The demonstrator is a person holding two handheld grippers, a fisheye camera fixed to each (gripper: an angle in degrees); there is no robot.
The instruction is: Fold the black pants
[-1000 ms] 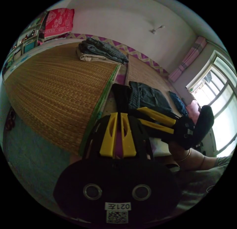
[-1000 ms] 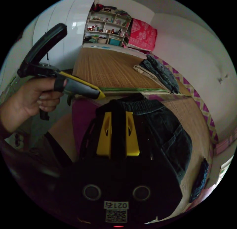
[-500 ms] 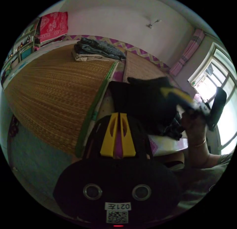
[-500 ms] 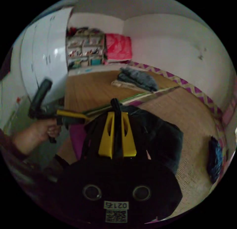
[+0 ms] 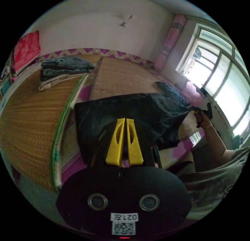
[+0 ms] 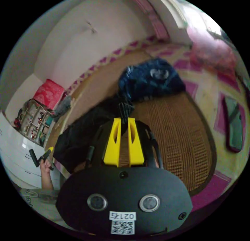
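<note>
black pants point(image 5: 135, 108) pinched in both closed tools.

I see a woven straw mat point(image 5: 28, 116) covering the bed, with a folded stack of clothes point(image 5: 63, 66) lying on it near the wall. A dark blue garment point(image 6: 151, 78) lies bunched on a second mat point(image 6: 179, 137). Bright windows point(image 5: 221, 77) sit beside a pink curtain point(image 5: 169, 40), and a red cloth point(image 5: 26, 50) hangs by cluttered shelves point(image 6: 32, 126).
</note>
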